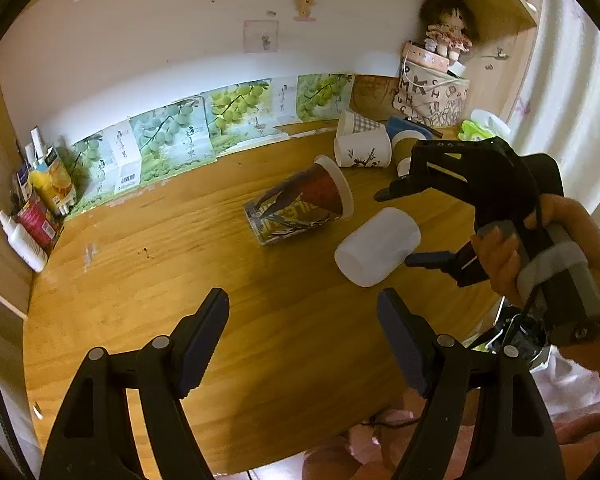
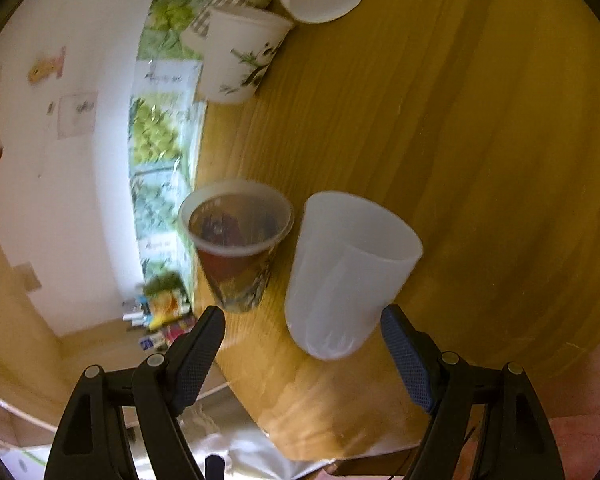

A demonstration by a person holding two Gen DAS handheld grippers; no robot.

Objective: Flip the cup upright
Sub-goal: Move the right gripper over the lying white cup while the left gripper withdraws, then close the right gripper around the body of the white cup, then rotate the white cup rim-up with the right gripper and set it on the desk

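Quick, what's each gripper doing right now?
Left gripper: open, empty.
Right gripper: open, empty, white cup just ahead.

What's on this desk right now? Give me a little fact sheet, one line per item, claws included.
Surface: wooden desk
Nearest cup: translucent white plastic cup, on its side
Second cup: printed red-and-dark paper cup, on its side
Third cup: white panda-print paper cup, on its side
Left claw: open, holding nothing
Right claw: open, facing the white plastic cup, not gripping it

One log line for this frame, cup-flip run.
stage: approach | white cup: on its side, ungrasped | right gripper: open, fingers flanking it | left gripper: open, clear | printed cup: lying
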